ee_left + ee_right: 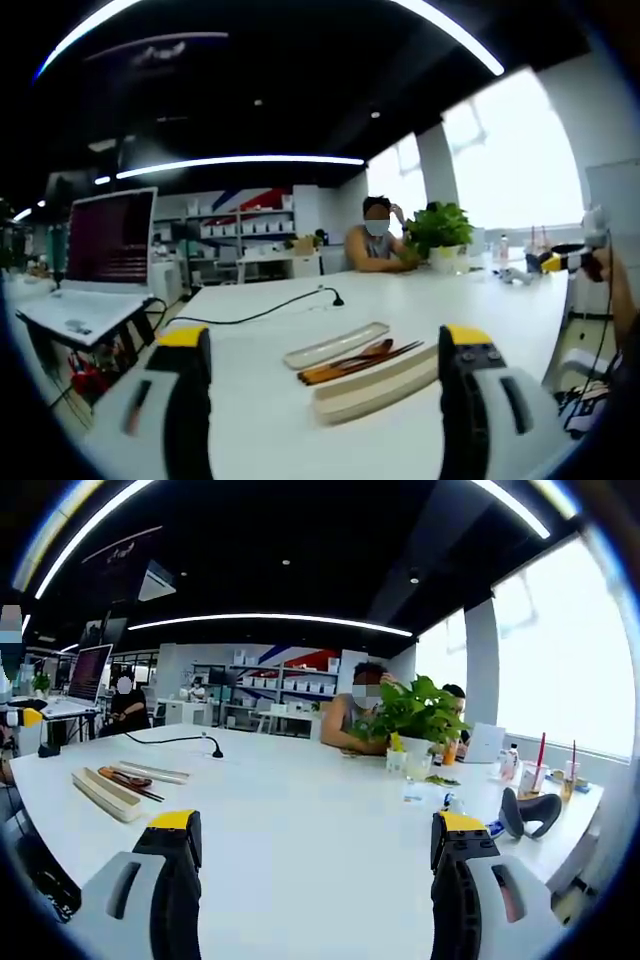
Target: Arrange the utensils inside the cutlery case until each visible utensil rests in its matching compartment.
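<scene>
White table (250, 420); case (375, 385) on it; utensils (355, 361) just beside case; lid (335, 345) beyond; cable (260, 312) farther.

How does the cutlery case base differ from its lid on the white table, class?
The case base is deeper with taller walls; the lid is a flat, shallow tray. In the left gripper view the base lies nearer the camera, the lid beyond, with wooden utensils lying between them. Both are long, cream-coloured, rounded at the ends and lie roughly parallel.
</scene>
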Demonstrator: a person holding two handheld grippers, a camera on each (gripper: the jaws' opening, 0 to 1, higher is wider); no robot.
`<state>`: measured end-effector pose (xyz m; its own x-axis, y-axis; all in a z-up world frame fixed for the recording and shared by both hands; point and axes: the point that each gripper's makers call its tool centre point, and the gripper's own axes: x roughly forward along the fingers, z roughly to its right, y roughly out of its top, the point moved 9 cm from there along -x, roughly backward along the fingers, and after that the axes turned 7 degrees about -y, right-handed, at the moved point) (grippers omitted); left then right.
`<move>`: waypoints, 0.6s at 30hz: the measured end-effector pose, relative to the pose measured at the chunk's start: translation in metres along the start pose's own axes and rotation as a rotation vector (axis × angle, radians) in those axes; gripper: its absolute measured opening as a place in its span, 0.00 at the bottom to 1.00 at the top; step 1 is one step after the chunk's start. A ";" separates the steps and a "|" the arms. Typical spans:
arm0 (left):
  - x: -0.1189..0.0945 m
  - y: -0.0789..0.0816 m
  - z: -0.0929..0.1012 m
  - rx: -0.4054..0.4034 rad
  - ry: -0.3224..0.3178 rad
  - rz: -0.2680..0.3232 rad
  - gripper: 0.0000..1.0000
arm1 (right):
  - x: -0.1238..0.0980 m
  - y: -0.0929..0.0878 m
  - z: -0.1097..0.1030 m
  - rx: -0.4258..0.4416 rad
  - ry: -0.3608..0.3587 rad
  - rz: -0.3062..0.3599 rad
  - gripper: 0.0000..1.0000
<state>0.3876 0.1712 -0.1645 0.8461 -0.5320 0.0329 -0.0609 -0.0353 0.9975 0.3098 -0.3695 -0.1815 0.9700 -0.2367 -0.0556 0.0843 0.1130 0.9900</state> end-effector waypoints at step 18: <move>-0.002 0.005 0.000 -0.006 -0.001 0.026 1.00 | 0.000 0.002 -0.002 0.012 0.010 0.006 0.99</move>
<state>0.3853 0.1725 -0.1596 0.8440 -0.5332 0.0584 -0.0794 -0.0166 0.9967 0.3106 -0.3674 -0.1802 0.9726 -0.2267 -0.0505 0.0754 0.1027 0.9919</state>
